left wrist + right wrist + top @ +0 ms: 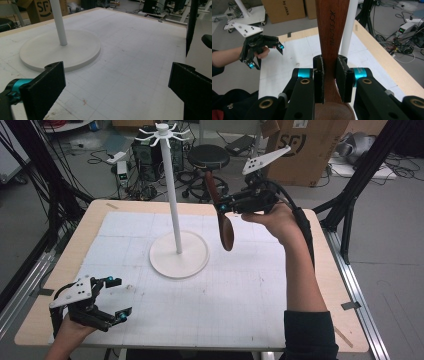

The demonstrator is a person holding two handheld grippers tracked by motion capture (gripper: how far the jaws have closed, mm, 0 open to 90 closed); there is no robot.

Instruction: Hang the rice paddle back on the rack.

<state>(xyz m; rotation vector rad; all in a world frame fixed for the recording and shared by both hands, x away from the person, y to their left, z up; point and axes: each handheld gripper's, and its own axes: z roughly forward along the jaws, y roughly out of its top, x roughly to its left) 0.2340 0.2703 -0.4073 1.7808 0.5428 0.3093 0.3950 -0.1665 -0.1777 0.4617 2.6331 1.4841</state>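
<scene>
Right gripper [226, 208]: held aloft over the far right part of the table [75, 240], forearm rising steeply from the near edge, wrist bent so the jaws point left toward the white stand [173, 195]. Jaws pinch the wooden spoon [224, 220] on the neck between handle and bowl; in the right gripper view the pads press flat on both sides of the wood.

Wooden spoon: dark reddish-brown, hanging nearly upright in the air just right of the stand's pole, bowl down, handle up, clear of the mat. Lettering runs along the handle.

Left gripper [116, 297]: low at the near left corner, jaws spread wide, nothing between them.
</scene>
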